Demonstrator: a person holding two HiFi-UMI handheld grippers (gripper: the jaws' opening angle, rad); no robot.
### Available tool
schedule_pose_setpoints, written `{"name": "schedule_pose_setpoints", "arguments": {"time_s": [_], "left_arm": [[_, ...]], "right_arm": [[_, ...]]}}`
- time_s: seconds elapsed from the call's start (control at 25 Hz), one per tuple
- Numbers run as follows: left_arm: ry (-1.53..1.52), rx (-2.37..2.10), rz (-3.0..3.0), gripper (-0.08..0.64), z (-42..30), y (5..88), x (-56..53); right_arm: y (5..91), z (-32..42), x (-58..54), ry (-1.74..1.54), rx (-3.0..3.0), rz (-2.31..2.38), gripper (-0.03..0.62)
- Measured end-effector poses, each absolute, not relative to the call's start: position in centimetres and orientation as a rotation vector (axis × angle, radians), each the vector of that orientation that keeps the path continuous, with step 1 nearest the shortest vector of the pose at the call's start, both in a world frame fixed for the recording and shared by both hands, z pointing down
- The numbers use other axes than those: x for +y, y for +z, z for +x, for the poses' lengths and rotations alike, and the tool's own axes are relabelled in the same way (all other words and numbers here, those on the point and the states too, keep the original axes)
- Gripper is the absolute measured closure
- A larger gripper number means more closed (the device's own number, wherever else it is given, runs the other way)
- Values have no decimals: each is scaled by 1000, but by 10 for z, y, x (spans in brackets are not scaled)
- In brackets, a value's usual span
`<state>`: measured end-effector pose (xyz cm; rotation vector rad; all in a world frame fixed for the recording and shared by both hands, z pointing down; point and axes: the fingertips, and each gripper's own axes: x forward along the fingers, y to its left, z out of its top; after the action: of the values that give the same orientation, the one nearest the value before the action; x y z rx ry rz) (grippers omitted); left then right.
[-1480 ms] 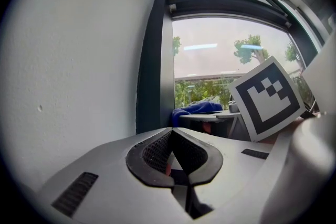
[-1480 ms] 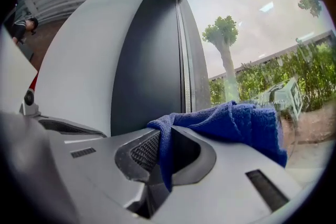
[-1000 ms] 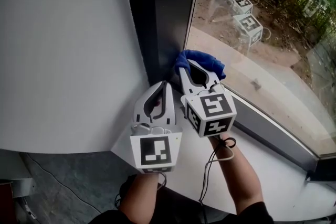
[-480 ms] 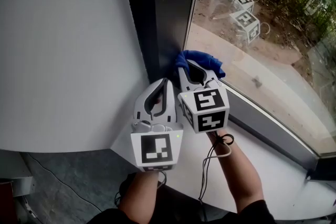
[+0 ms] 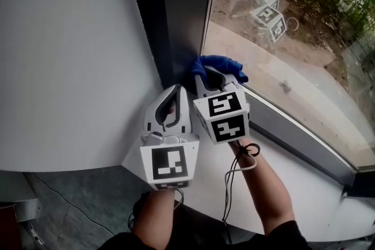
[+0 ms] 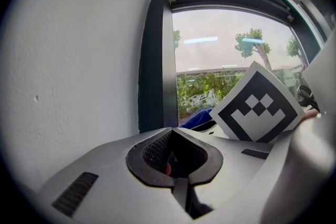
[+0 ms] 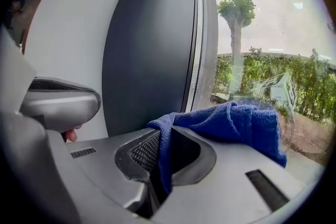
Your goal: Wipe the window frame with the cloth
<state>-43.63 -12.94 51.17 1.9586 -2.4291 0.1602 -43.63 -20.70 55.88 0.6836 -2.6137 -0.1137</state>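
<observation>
Your white wall (image 5: 70,55) fills the whole left side and ends in a rounded lower edge, w/ grey floor (image 5: 76,208) below it. The window glass (image 5: 304,26) takes the right side, w/ both marker cubes reflected near its top.

Between wall and glass stands the dark window frame (image 5: 176,3). Its upright post comes down to a corner, and its bottom rail (image 5: 299,137) runs off to the lower right along the glass edge. The white sill (image 5: 328,208) lies under that rail. It's bare to the right of your arms, so the open room is that way. On the left, the wall sits close beside the left gripper (image 5: 174,93).

That left gripper points at the foot of the post. Its jaws are pressed together w/ nothing between them.

The right gripper (image 5: 215,74) is just beside it, nearer the glass, pinching the blue cloth (image 5: 221,62). The cloth is bunched at the corner where post meets rail. In the right gripper view one fold hangs down the seam between the jaws and the rest drapes over the right-hand jaw. Can't tell if it's actually touching the frame.

A black cable (image 5: 243,164) loops at your right wrist.
</observation>
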Motion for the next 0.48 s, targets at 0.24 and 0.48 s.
{"name": "schedule_pose_setpoints", "arguments": {"time_s": [0.24,0.48], "left_arm": [[164,-2423,1959,555,-437,514,-130],[185,-2416,1922,555,-440,519,-131]], "right_arm": [[572,-440,-207,-203,-2467,619,569],[576,-439,-209,-301,-2402,592,569]]}}
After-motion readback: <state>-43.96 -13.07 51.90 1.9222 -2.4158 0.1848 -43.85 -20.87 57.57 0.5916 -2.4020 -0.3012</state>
